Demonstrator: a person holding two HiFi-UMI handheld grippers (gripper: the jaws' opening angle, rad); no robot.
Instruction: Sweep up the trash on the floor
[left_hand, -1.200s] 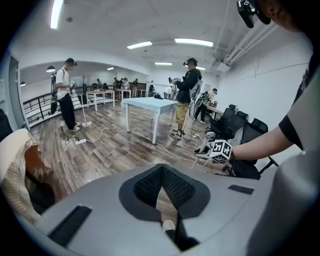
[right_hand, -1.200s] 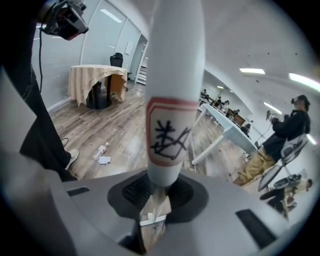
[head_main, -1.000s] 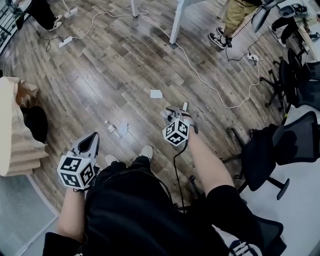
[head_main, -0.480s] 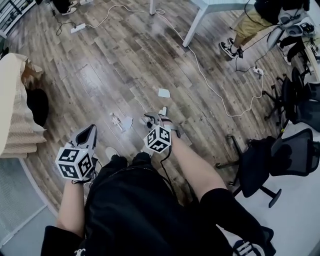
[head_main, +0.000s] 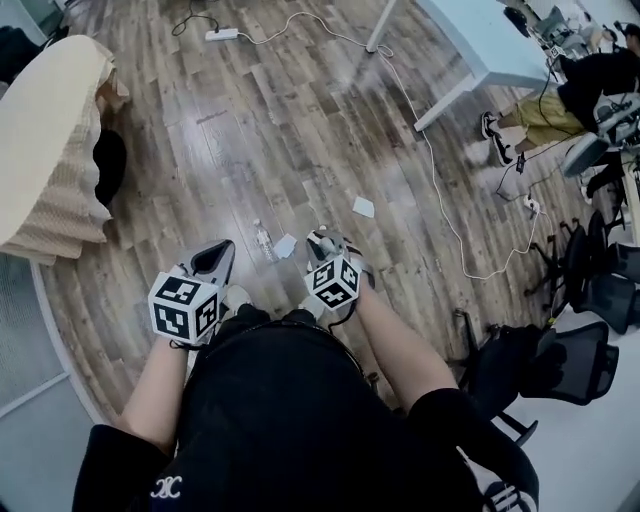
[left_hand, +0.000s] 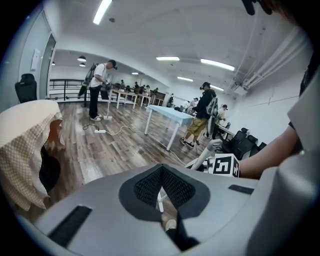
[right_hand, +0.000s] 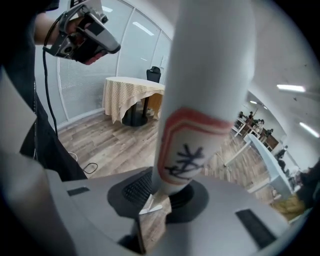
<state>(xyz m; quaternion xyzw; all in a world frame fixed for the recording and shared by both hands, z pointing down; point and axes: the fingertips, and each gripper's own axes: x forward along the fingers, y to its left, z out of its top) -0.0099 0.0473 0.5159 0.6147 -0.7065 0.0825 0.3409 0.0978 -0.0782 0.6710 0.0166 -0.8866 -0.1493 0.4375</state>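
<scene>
My right gripper is shut on a white handle with a red-edged label and black writing; the handle fills the right gripper view. The same handle shows in the left gripper view, beside the right gripper's marker cube. Its lower end is hidden. On the wood floor just left of that gripper lie a small clear bottle and a pale paper scrap. Another white scrap lies farther off to the right. My left gripper hangs over the floor left of the bottle, jaws together, holding nothing.
A round table with a tan cloth stands at the left. A white desk is at the upper right, and a white cable trails across the floor. Black office chairs stand at the right. A seated person's shoes are near the desk.
My right gripper with the handle has come left, close to the bottle and paper scrap. The whole view has swung, so the cloth-covered table and the trash sit nearer to me.
</scene>
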